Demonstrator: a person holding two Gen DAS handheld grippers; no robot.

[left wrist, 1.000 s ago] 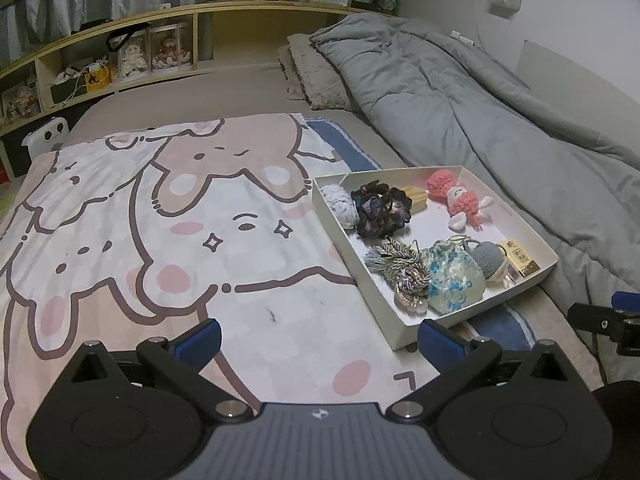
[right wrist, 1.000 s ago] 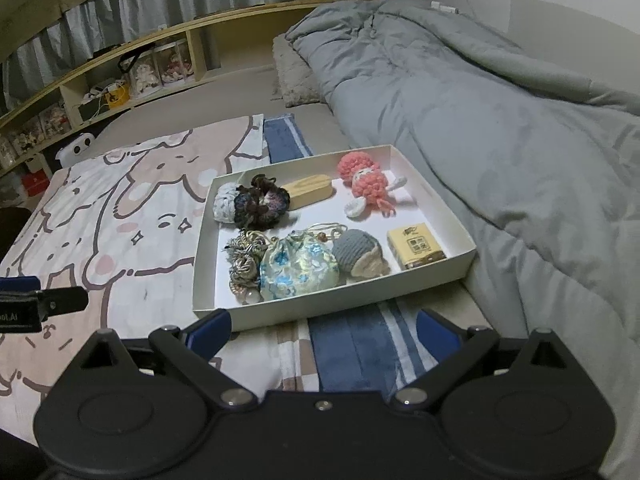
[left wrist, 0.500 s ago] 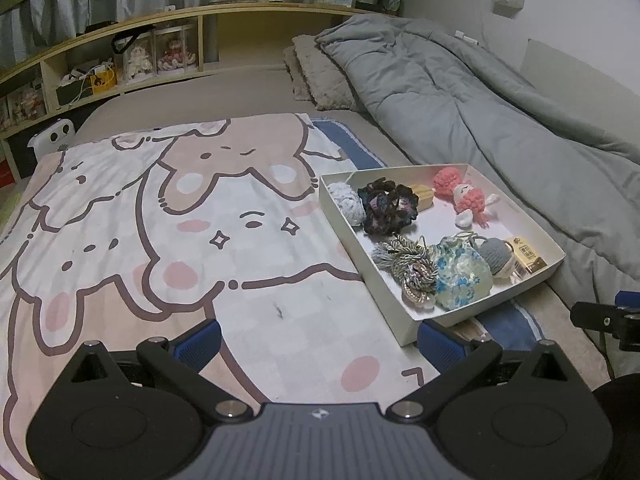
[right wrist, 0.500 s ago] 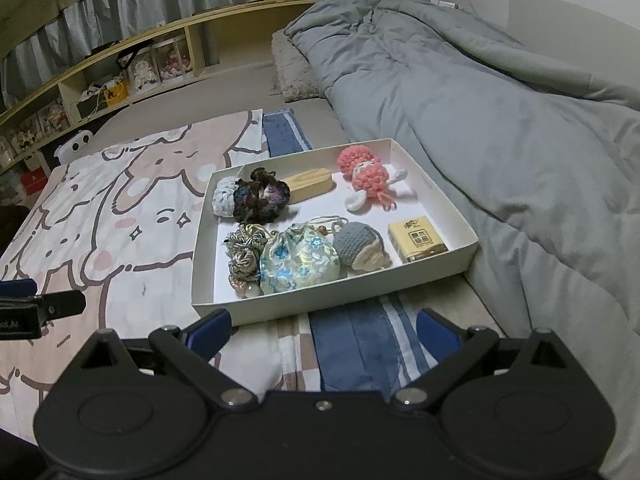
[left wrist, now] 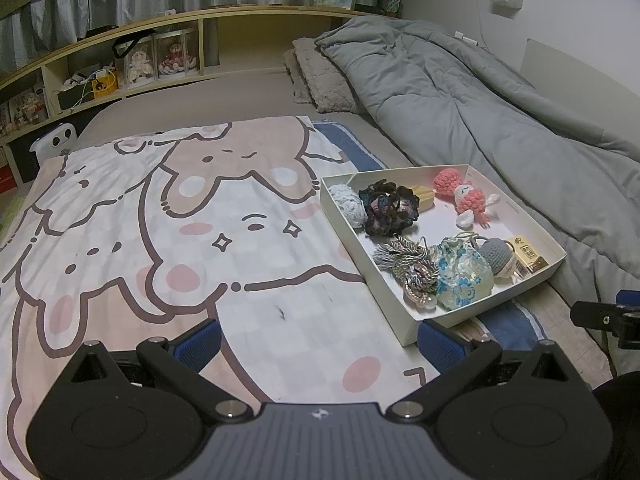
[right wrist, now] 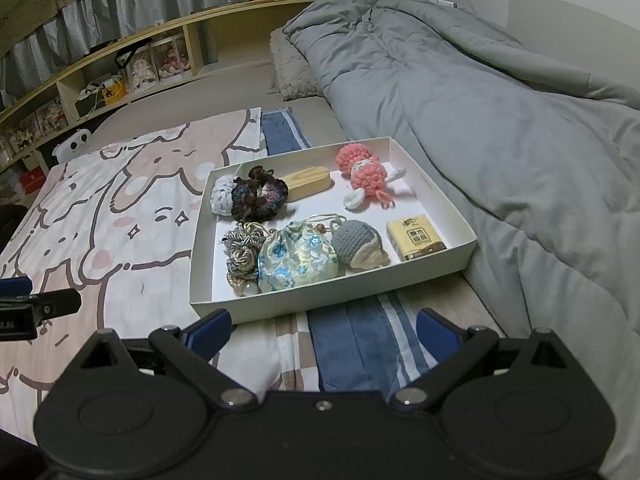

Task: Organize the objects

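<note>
A shallow white box (right wrist: 420, 276) (left wrist: 384, 300) lies on the bed and holds several small things: a pink crochet doll (right wrist: 362, 174), a dark scrunchie (right wrist: 258, 196), a wooden block (right wrist: 308, 180), a blue floral pouch (right wrist: 296, 258), a grey crochet piece (right wrist: 358, 242), a yellow packet (right wrist: 416, 238), a braided cord bundle (right wrist: 240, 256). My left gripper (left wrist: 318, 340) is open and empty above the cartoon blanket, left of the box. My right gripper (right wrist: 322, 330) is open and empty just before the box's near wall.
A cartoon-bear blanket (left wrist: 160, 220) covers the bed's left part. A grey duvet (right wrist: 500, 120) is heaped to the right of the box. A pillow (left wrist: 320, 80) and a wooden shelf with boxed dolls (left wrist: 152, 60) stand at the back.
Both grippers have drifted slightly; the box sits a little farther away and higher in both views. Both stay open and nothing in the box has moved.
</note>
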